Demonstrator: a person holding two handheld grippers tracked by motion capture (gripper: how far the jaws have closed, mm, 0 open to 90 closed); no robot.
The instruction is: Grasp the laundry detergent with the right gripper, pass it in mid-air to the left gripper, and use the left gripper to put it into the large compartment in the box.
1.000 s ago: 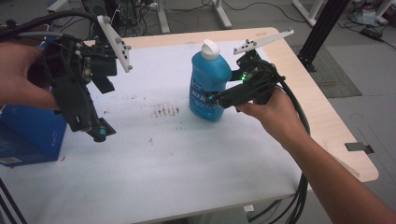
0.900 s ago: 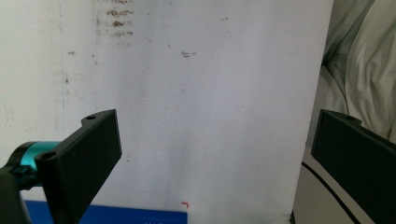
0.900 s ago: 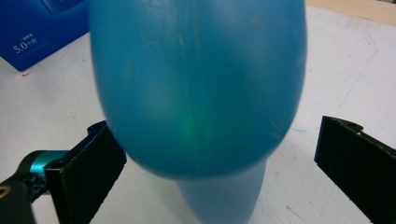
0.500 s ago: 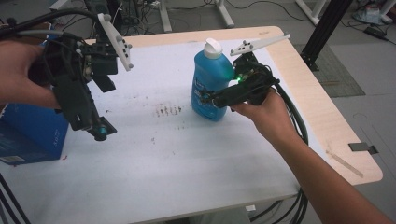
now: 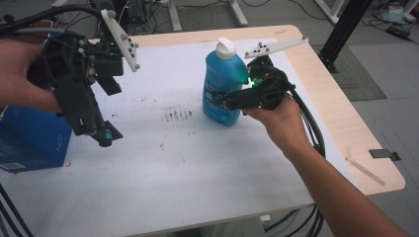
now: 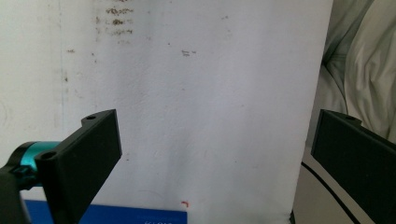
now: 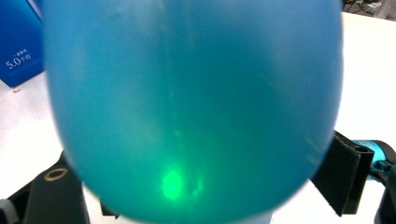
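Note:
A blue bottle (image 5: 223, 84) with a white cap stands upright near the middle of the white table top (image 5: 197, 168). My right gripper (image 5: 225, 102) comes in from the right and is shut on the bottle's lower body. In the right gripper view the blurred bottle (image 7: 196, 102) sits very close between the two black jaws. My left gripper (image 5: 96, 132) is held in the air over the table's left side, pointing down. It is open, with only bare table between its fingers (image 6: 84, 158).
A dark blue box (image 5: 29, 143) sits at the table's left edge, below my left hand; the box (image 7: 18, 51) also appears far off in the right gripper view. Dark smudges (image 5: 177, 114) mark the table left of the bottle. Cables (image 5: 309, 123) trail off the right side.
The right gripper and the bottle have shifted slightly away from me. The left gripper has hardly moved.

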